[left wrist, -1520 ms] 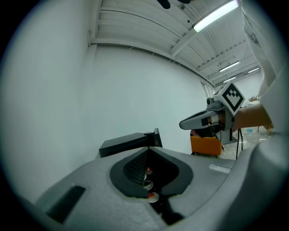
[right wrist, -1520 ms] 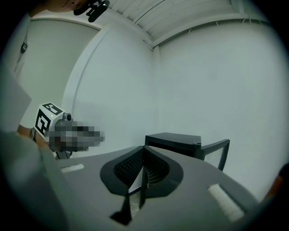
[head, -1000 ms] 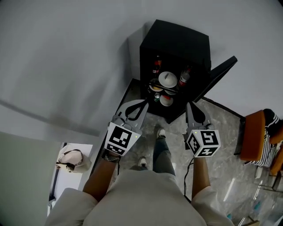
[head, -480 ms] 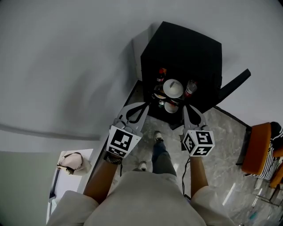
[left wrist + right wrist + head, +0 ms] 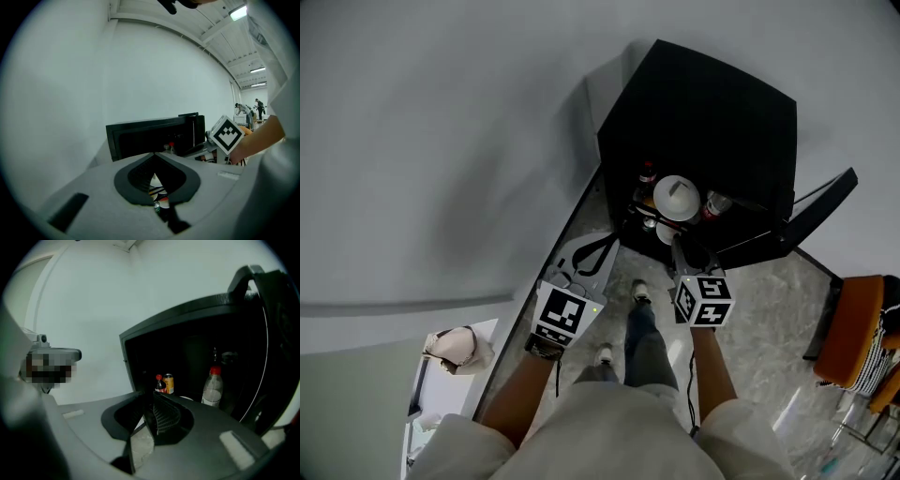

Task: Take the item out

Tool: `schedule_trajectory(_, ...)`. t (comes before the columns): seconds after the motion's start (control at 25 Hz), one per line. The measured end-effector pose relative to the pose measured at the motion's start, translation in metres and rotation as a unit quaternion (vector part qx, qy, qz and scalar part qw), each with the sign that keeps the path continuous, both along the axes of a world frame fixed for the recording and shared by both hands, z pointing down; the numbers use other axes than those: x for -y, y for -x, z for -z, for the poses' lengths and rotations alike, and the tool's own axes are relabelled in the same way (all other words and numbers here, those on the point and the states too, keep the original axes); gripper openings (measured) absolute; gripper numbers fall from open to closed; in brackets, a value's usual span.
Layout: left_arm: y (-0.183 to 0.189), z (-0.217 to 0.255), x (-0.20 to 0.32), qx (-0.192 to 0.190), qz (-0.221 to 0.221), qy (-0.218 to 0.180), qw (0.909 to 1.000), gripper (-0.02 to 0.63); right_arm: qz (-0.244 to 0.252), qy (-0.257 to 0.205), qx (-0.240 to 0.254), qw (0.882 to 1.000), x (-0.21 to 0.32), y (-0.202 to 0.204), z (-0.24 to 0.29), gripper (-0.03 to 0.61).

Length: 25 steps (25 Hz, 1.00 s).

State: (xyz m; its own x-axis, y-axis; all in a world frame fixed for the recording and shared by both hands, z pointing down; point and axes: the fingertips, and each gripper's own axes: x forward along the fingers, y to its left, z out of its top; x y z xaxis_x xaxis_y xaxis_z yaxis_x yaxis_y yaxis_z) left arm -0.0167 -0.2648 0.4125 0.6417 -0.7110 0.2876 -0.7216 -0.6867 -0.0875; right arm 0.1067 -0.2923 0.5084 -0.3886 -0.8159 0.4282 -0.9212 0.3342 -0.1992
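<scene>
- I have closed in on the black cabinet (image 5: 712,112). It sits lower and larger in the head view than a second ago, with its door (image 5: 820,199) swung open to the right.
- The right gripper (image 5: 147,393) has come up to the opening, its jaws pressed together with nothing between them.
- The left gripper (image 5: 154,154) trails behind, also closed and empty.
- Nothing is out yet: a white bowl (image 5: 677,197), a clear bottle (image 5: 213,387) and a can (image 5: 168,382) stand inside. I can't tell which one is wanted.
- The approach looks nearly done, so I'd spread the right claw before reaching in.
</scene>
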Motion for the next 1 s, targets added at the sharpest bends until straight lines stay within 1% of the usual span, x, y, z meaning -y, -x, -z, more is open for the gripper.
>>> schedule_trajectory(0.16,-0.002,-0.016,0.008,0.007,0.004,0.015,0.9999,0.005,-0.017,0.030,0.022,0.999,0.018,-0.007,-0.029,0.060)
schedule_trajectory(0.4,-0.002,-0.044,0.020,0.021,0.011,0.042,0.9989,0.005,-0.044,0.085,0.058,0.994,0.039,-0.023,-0.079,0.068)
schedule_trajectory(0.64,-0.001,-0.066,0.026,0.026,0.018,0.061,0.9977,0.005,-0.052,0.146,0.075,0.985,0.045,-0.022,-0.135,0.077)
schedule_trajectory(0.8,-0.003,-0.078,0.028,0.032,0.019,0.068,0.9970,0.005,-0.065,0.171,0.085,0.979,0.055,-0.024,-0.169,0.077)
schedule_trajectory(1.0,0.004,-0.089,0.029,0.034,0.027,0.076,0.9961,0.005,-0.095,0.196,0.117,0.969,0.068,-0.028,-0.195,0.077)
